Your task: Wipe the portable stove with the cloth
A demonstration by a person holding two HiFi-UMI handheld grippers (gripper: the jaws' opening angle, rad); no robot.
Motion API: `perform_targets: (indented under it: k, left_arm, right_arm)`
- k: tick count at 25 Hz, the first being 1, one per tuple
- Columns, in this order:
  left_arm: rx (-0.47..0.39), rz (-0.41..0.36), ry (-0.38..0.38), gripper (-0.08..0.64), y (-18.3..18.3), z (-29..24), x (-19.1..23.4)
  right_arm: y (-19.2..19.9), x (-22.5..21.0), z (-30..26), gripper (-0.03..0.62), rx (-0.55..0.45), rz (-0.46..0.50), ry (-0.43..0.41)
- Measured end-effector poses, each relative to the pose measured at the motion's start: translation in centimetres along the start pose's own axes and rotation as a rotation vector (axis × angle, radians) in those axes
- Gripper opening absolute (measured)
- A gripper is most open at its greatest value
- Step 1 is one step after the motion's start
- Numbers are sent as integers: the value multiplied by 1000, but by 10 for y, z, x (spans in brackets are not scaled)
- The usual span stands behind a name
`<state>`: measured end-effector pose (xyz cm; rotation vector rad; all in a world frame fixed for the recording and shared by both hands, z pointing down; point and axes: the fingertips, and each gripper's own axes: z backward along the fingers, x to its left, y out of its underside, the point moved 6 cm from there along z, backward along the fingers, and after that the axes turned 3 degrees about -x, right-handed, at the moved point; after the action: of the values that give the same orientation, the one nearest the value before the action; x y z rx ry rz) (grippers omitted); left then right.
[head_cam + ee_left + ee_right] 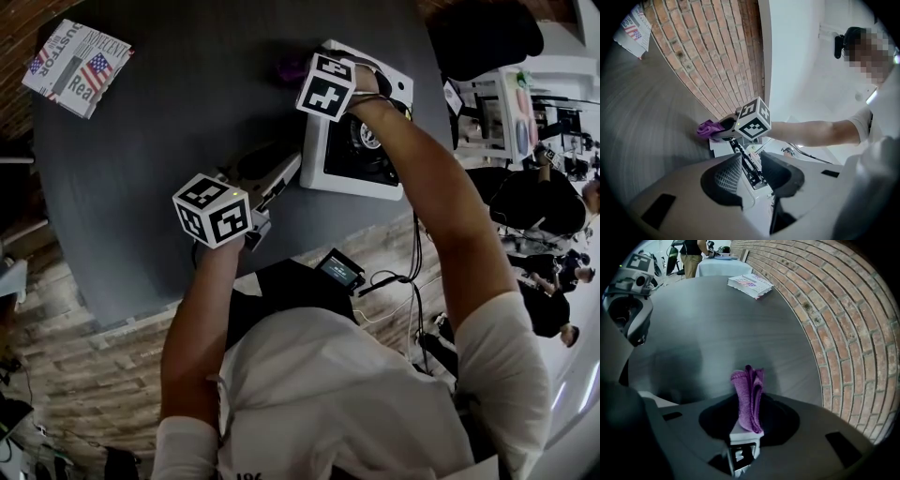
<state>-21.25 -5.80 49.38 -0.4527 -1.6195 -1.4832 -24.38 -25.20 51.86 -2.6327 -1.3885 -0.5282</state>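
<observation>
cloth (749, 399) sits clamped in the right gripper (747, 426), apparently beside the stove (317, 155).

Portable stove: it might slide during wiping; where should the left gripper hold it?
Probably the thin rim nearest the left gripper, approached level from that side: the stove is low and flat, and the cloth in the right gripper is at its far corner.

Office-like lab: brick wall (843, 310), cluttered desks (492, 117).
</observation>
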Motion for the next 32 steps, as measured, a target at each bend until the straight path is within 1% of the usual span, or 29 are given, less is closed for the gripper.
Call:
perform_targets:
  k: [17, 32]
  left_arm:
    - [17, -5, 19, 123, 6, 15, -18]
    - [55, 5, 19, 123, 19, 32, -29]
  right_arm:
    - [-6, 29, 17, 117, 20, -5, -10]
    - [-10, 57, 26, 117, 41, -11, -10]
